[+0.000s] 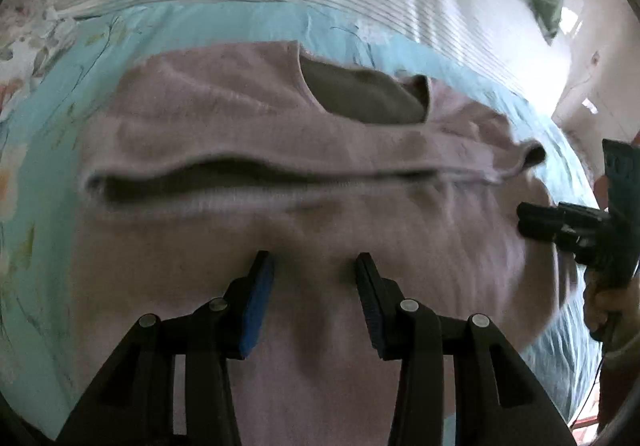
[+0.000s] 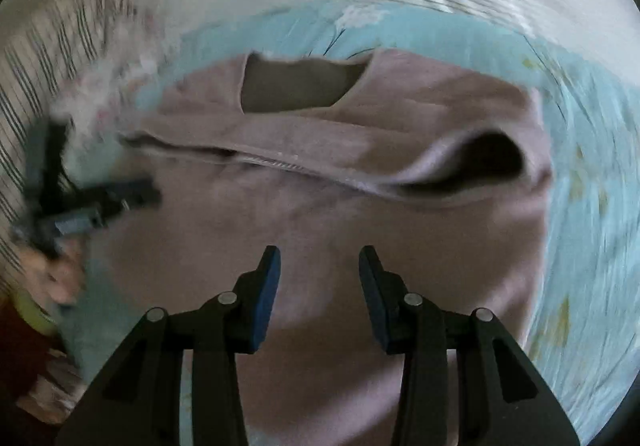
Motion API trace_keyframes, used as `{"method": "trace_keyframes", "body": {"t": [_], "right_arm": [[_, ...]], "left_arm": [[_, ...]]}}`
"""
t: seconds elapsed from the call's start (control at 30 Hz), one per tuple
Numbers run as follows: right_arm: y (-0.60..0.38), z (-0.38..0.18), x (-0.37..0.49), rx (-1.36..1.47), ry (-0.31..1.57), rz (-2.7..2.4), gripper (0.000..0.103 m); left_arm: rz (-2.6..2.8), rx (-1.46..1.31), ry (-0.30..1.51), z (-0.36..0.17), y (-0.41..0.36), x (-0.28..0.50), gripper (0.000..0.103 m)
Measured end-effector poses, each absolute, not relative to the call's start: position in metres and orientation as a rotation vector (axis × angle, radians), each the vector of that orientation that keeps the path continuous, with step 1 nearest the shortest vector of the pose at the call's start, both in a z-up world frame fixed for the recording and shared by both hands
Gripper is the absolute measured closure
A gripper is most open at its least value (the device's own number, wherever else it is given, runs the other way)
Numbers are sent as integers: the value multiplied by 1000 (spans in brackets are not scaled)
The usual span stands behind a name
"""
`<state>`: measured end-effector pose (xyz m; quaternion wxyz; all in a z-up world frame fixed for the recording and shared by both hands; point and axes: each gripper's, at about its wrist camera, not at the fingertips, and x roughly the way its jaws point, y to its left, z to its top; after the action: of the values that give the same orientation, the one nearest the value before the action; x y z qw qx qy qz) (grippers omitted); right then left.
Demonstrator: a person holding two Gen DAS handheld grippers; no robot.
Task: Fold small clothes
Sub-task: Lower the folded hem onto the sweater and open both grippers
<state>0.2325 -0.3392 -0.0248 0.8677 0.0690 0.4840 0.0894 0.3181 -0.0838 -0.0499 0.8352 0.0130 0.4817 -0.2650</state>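
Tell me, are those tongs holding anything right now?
Nothing is held. The left tongs and right tongs both stand open above the pink garment, with no cloth between them.

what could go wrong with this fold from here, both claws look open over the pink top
1. The folded layer's edge bulges open on the pink top, so pressing now may set a crooked crease.
2. The left claw and right claw are open above loose cloth; a pinch could catch both layers.

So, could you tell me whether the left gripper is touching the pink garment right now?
Cannot tell. In the left wrist view the left gripper is open over the pink garment, nothing between its fingers, but neither view shows contact or a gap.
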Motion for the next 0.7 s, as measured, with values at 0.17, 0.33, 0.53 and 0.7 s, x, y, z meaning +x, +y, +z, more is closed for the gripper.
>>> {"method": "trace_keyframes", "body": {"t": [0.17, 0.33, 0.53, 0.7], "right_arm": [[-386, -39, 279, 220, 1011, 12, 62], [-442, -21, 277, 422, 814, -138, 61], [-454, -11, 229, 597, 700, -131, 55], [-412, -14, 181, 607, 708, -25, 52]], "left_arm": [[-490, -70, 1102, -53, -82, 384, 64], [-321, -174, 1011, -23, -59, 438, 63], [-280, -342, 946, -19, -18, 423, 49], [-318, -400, 921, -26, 4, 351, 48]]}}
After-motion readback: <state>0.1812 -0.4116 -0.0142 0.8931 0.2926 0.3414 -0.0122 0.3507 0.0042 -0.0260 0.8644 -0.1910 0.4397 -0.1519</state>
